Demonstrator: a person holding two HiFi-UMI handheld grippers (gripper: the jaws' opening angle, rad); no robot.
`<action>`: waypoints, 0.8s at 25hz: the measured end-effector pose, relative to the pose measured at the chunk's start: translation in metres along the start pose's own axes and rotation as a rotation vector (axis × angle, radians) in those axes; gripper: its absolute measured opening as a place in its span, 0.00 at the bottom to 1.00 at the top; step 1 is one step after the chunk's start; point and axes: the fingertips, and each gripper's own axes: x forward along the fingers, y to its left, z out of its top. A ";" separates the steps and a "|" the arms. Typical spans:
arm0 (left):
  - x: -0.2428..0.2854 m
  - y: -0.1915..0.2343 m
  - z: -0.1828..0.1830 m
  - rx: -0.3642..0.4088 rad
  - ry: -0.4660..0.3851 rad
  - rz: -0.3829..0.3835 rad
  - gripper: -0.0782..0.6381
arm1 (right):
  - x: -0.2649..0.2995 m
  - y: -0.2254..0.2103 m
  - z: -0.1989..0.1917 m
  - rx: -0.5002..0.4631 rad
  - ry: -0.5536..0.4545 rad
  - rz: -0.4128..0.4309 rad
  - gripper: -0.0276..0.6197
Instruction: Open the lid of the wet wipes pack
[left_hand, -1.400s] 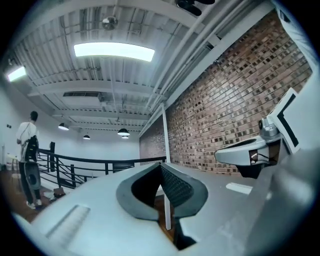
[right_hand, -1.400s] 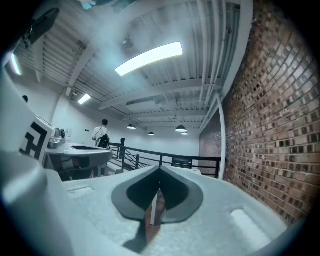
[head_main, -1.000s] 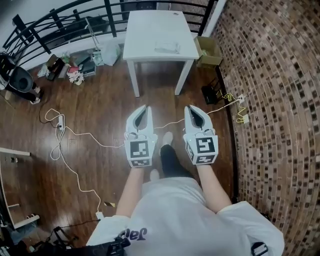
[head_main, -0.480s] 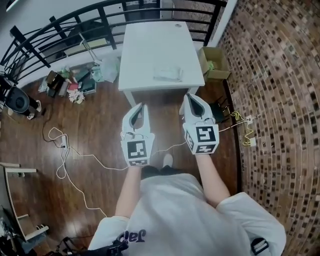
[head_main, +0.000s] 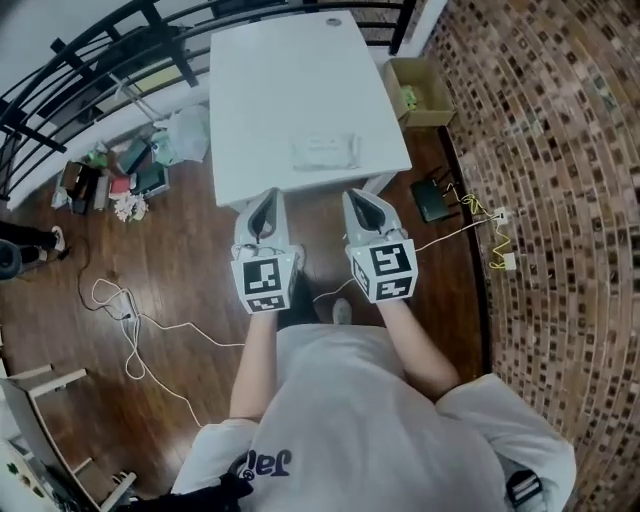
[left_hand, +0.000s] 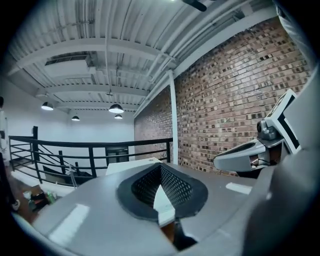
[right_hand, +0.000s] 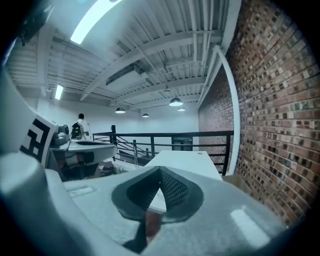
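Observation:
The wet wipes pack (head_main: 325, 152), pale and flat, lies near the front edge of a white table (head_main: 270, 90) in the head view. Both grippers are held side by side just short of that edge, pointing at the table. My left gripper (head_main: 267, 197) is shut and empty, its tip a little left of the pack and nearer me. My right gripper (head_main: 358, 196) is also shut and empty, slightly right of the pack. The left gripper (left_hand: 161, 167) and right gripper (right_hand: 160, 172) views show the jaw tips meeting, with the table top beyond; the pack is hidden there.
A brick wall (head_main: 560, 200) runs along the right. A cardboard box (head_main: 420, 92) and a black device (head_main: 435, 198) sit on the wooden floor beside the table. A black railing (head_main: 100, 50) and clutter (head_main: 120, 170) lie at the left, cables (head_main: 130, 320) trail on the floor.
The person has walked up to the table: it has grown larger in view and both grippers, still shut, now reach its front edge.

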 end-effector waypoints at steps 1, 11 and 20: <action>0.019 0.008 0.005 0.003 -0.006 -0.023 0.13 | 0.017 -0.007 0.005 0.009 0.002 -0.016 0.03; 0.163 0.060 -0.012 0.017 0.082 -0.280 0.13 | 0.125 -0.046 0.016 0.164 0.043 -0.187 0.03; 0.223 0.027 -0.116 0.038 0.311 -0.406 0.13 | 0.162 -0.065 -0.101 0.535 0.193 -0.153 0.03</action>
